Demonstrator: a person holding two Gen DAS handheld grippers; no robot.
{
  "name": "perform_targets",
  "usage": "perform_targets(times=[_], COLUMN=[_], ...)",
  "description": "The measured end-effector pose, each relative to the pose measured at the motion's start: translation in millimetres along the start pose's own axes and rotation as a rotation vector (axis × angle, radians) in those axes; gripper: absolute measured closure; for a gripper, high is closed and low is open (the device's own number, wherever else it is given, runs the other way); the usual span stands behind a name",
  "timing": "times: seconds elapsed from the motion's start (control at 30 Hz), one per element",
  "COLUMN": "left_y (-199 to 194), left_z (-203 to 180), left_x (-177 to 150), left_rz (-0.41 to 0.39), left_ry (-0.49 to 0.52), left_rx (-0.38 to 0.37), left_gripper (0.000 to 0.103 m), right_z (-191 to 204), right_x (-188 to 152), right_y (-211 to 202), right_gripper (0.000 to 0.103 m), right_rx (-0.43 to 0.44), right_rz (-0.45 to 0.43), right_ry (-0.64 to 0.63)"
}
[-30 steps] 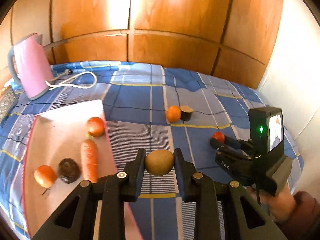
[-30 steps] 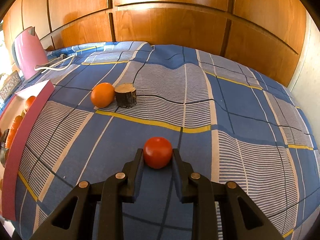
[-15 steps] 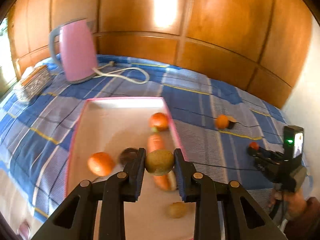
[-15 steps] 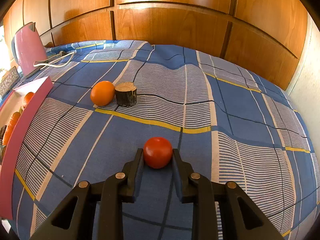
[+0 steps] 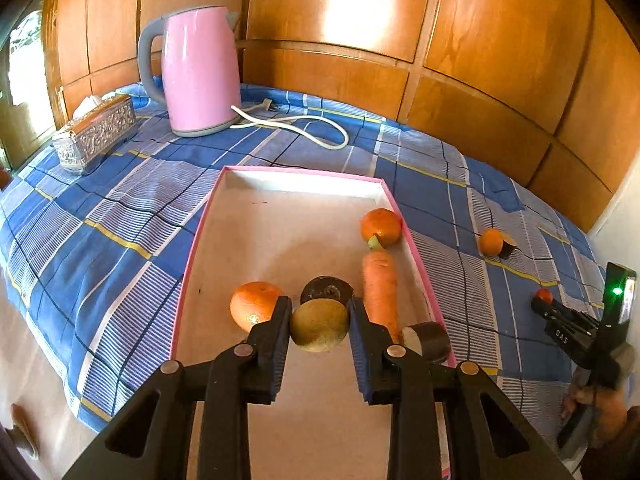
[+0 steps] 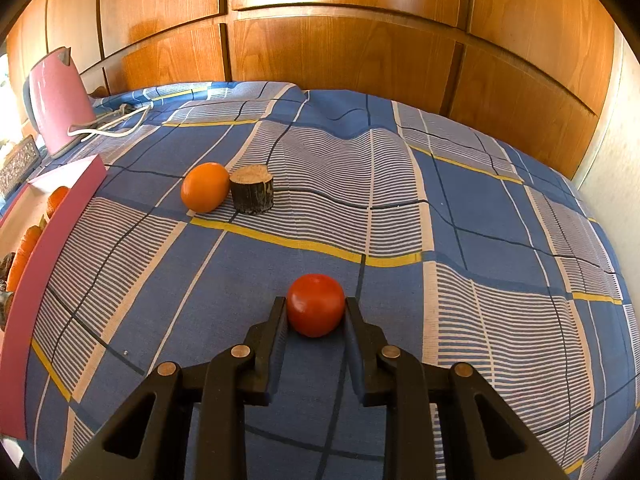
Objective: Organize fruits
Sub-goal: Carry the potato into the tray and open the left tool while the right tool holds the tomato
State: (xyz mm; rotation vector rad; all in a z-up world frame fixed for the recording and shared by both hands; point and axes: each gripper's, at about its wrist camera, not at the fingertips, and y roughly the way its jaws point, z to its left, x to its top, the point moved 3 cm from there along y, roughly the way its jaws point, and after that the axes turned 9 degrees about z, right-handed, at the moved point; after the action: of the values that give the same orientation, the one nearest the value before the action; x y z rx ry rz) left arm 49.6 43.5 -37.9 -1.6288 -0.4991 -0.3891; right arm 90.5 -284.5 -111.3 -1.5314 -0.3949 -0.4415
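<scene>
Kiwi (image 5: 319, 325) clenched in left jaws above pink-rimmed tray (image 5: 416, 240); right jaws grasp tomato (image 6: 315, 305) on open cloth (image 6: 480, 200).

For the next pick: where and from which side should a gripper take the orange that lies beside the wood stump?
Grip the orange across its round middle, probably coming from the front, jaws front and back. The stump touches its right side, so a left-right grip has no room there.
</scene>
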Motion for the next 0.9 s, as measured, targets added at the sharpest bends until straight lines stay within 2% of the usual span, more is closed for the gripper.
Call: perform_targets(times=[0.17, 0.43, 0.5, 0.57, 0.73, 0.9], left_y=[11, 34, 36, 35, 26, 10], left_z=[9, 26, 26, 26, 20, 12], left_x=[16, 43, 44, 42, 32, 22], left_rz=[0.009, 0.015, 0.018, 0.014, -0.005, -0.033], left_ry=[-0.025, -0.062, -0.063, -0.071, -0.05, -0.021], left_rx=[-0.011, 0.034, 0.038, 0.038, 0.05, 0.048], left_gripper=[0.074, 0.073, 0.069, 0.059, 0.058, 0.051], right_z=[-1, -2, -2, -2, -1, -1], right_x=[0, 0, 0, 0, 0, 0], right_y=[0, 0, 0, 0, 0, 0], right_gripper=[0.076, 0.076, 0.076, 0.076, 0.076, 0.076], right_rx=[0.005, 0.004, 0.004, 0.005, 0.004, 0.002], right_rz=[-0.001, -0.002, -0.002, -0.002, -0.004, -0.005], right_ry=[0.003, 0.002, 0.002, 0.003, 0.003, 0.003])
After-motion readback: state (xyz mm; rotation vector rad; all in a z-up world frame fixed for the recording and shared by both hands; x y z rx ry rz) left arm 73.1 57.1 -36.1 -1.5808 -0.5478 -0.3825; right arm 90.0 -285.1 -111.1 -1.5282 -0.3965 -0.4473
